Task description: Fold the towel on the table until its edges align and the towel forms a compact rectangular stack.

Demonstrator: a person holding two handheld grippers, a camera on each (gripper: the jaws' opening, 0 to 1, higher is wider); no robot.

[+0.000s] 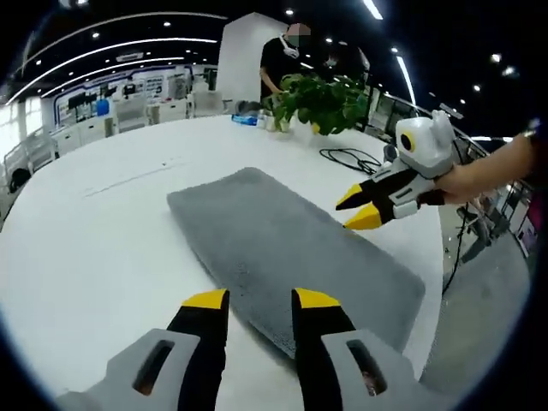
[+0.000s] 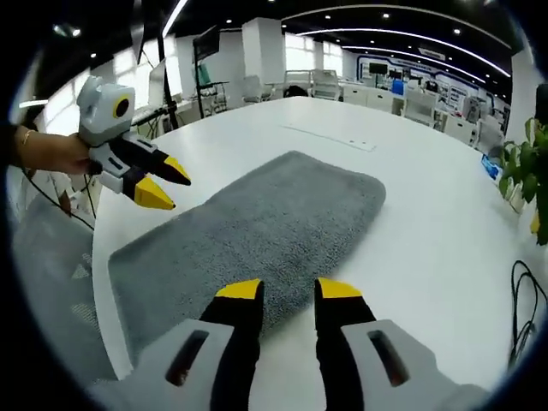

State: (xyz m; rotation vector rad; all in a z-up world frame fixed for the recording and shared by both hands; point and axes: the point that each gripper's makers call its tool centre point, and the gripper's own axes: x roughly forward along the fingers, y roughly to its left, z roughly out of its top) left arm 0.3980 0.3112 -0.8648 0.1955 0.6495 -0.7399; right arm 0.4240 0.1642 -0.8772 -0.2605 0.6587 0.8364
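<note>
A grey towel lies flat as one long rectangle on the white table. My left gripper is open, with its yellow tips over the towel's near long edge and nothing between them. In the right gripper view, the left gripper hovers over the towel's far side, held by a hand. My right gripper is open too, its tips above the opposite long edge. From the left gripper view, the right gripper is above the towel's far side and grips nothing.
A potted plant stands at one end of the table, with a black cable coiled nearby. A person stands behind the plant. The table's curved edge runs close to one short end of the towel.
</note>
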